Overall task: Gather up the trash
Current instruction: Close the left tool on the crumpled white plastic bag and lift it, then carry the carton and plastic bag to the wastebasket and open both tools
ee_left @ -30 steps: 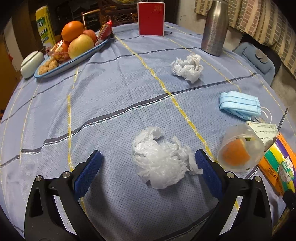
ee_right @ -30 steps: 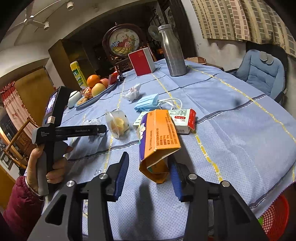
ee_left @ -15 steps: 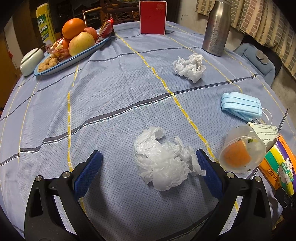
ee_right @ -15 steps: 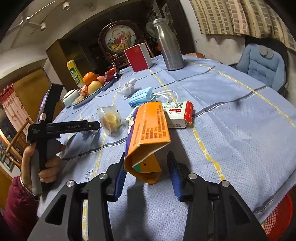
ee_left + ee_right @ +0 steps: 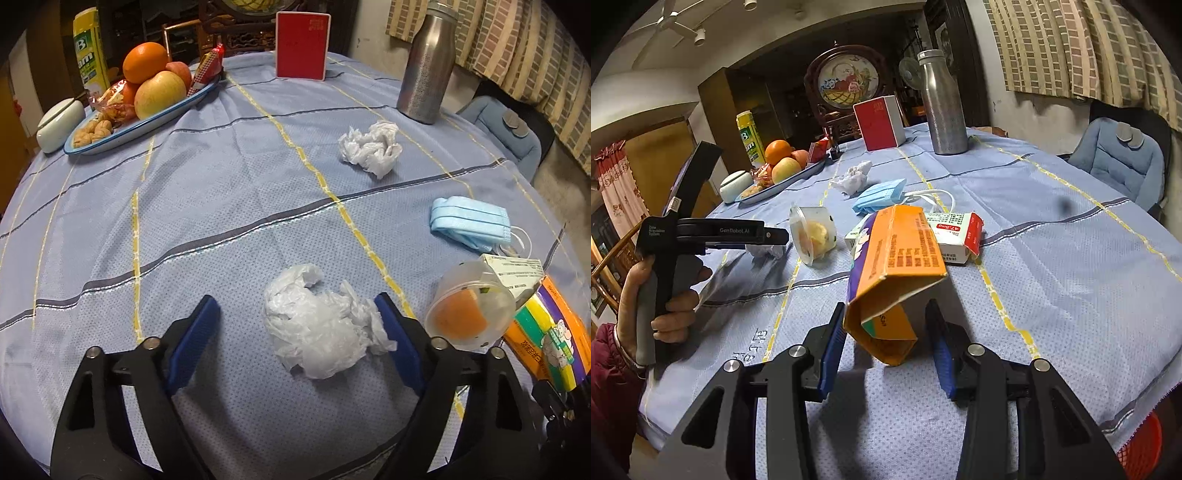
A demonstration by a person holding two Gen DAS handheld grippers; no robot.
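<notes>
A crumpled clear plastic bag (image 5: 321,332) lies on the blue tablecloth between the open fingers of my left gripper (image 5: 295,332); the right finger touches its edge. My right gripper (image 5: 886,339) straddles the open end of an orange carton (image 5: 897,266), left pad on it, right pad a little apart; the carton's near end is lifted off the cloth. The carton also shows in the left wrist view (image 5: 546,332). Other trash: a plastic cup with orange peel (image 5: 469,314), a blue face mask (image 5: 469,221), a crumpled tissue (image 5: 369,147) and a medicine box (image 5: 956,236).
A fruit tray (image 5: 147,122), red box (image 5: 303,44), steel bottle (image 5: 424,66) and white lidded pot (image 5: 59,125) stand at the table's far side. A red basket (image 5: 1141,446) sits below the table edge at right. A blue chair (image 5: 1119,162) stands beyond the table.
My left gripper has crept forward, so the bag lies deeper between its fingers. My right gripper has narrowed around the orange carton and tilted its near end up.
</notes>
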